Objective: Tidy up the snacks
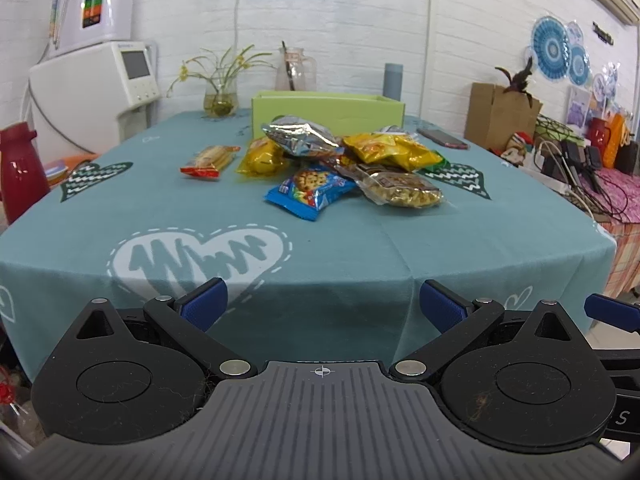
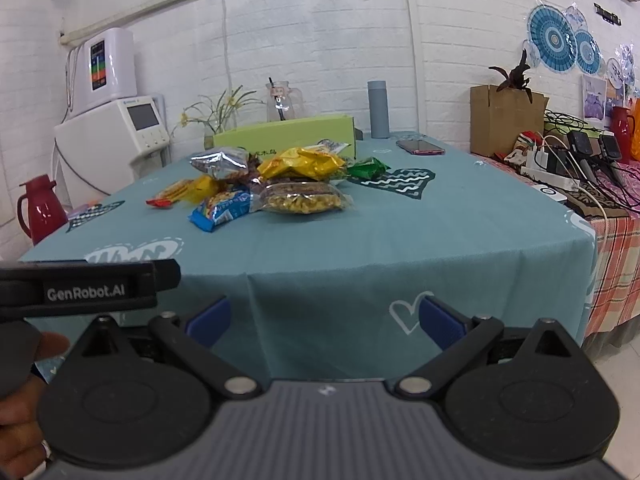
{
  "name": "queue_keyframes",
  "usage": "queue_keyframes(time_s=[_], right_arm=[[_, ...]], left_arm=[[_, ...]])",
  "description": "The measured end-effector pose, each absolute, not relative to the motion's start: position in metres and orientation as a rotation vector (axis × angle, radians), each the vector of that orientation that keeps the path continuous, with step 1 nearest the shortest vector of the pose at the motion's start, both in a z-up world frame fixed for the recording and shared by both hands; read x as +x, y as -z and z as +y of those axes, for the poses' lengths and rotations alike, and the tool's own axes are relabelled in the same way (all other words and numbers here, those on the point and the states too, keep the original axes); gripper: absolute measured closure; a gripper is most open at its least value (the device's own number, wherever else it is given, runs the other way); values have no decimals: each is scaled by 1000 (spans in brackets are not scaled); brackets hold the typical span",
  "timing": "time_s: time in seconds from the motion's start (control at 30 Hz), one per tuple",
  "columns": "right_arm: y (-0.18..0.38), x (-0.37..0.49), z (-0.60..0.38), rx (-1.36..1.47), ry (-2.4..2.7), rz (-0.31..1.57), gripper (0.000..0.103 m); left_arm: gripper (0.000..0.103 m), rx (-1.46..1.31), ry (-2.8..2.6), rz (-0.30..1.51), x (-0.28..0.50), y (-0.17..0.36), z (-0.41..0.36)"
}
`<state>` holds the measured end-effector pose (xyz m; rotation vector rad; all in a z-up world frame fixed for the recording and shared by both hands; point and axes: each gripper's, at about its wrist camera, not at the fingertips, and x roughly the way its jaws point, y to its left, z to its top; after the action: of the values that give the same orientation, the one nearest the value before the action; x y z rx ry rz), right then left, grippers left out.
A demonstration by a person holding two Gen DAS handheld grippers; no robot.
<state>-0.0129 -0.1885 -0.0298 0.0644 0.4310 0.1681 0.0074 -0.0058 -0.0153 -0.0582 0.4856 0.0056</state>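
Blue-padded fingers (image 1: 204, 304) of the left gripper (image 1: 323, 302) stand wide apart with nothing between them, hanging just off the near edge of the tabletop (image 1: 360, 240), which wears a teal cloth printed with hearts; the right gripper (image 2: 324, 316) sits the same way beside it, fingers (image 2: 440, 322) spread wide and holding nothing, also short of the cloth's front edge; the snacks lie heaped near the middle of the tabletop, well apart from both grippers; at the front of the heap a blue biscuit packet (image 1: 310, 192) touches a clear bag of nuts (image 1: 404, 190); behind them a silver foil bag (image 1: 300, 136) rests on top of a yellow bag (image 1: 262, 158), with a yellow crisp bag (image 1: 390, 150) to the right and a green packet (image 2: 366, 168) peeking out beyond it; a red-ended wafer packet (image 1: 208, 162) lies alone to the left of the heap, near but not touching; a light green box (image 1: 326, 114) stands open just behind the pile; a phone (image 1: 442, 138) lies flat toward the far right corner, and a grey flask (image 2: 378, 110) stands upright at the back edge.
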Motion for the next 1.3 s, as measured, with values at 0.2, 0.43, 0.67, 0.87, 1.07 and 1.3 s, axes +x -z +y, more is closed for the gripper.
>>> queue_keyframes(time_s=[0.2, 0.43, 0.67, 0.87, 1.07, 1.3], right_arm=[[36, -6, -194, 65, -149, 436, 4], [30, 30, -203, 74, -164, 411, 4], [30, 126, -184, -57, -157, 450, 4], [43, 152, -188, -47, -215, 483, 3], [38, 160, -196, -66, -265, 510, 3], [-33, 181, -146, -47, -539, 401, 4]], left_arm=[[11, -45, -15, 482, 21, 16, -5], [11, -76, -35, 549, 69, 17, 7], [11, -111, -67, 621, 100, 24, 25], [11, -110, -30, 666, 123, 15, 28], [11, -121, 43, 688, 167, -9, 39], [11, -160, 168, 613, 232, -70, 87]])
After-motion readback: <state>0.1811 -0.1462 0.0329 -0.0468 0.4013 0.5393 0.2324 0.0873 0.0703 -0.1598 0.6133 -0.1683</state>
